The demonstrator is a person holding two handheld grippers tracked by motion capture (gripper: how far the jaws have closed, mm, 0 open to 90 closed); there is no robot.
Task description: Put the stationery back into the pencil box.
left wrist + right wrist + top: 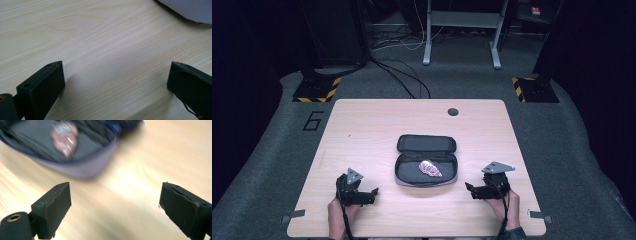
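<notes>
Looking down from the high view, a pale wooden surface [362,125] carries an open zip case [426,160] near its middle, lid folded back toward the far edge. Inside the near half of the case lies a small pinkish packet [430,168]. The left hand-held gripper [368,194] rests on the surface near the front edge, to the left of the case and apart from it, held by the person's left hand [338,210]. The right hand-held gripper [471,189] sits on the other side of the case, also near the front edge and apart from it, in the right hand [507,207]. Each points inward toward the case. A round hole [453,111] shows near the far edge of the surface.

From the left gripper view, the left hand-held gripper [116,75] has its jaws spread wide, with bare wood grain between them. A pale corner of the case [190,8] shows at the upper right, well beyond the jaw tips.

From the right gripper view, blurred, the right hand-held gripper [115,195] also stands wide, nothing between the jaws. The case [82,170] lies ahead and to the upper left, its rim near but clear of the left jaw tip, with the packet [64,137] inside it.
</notes>
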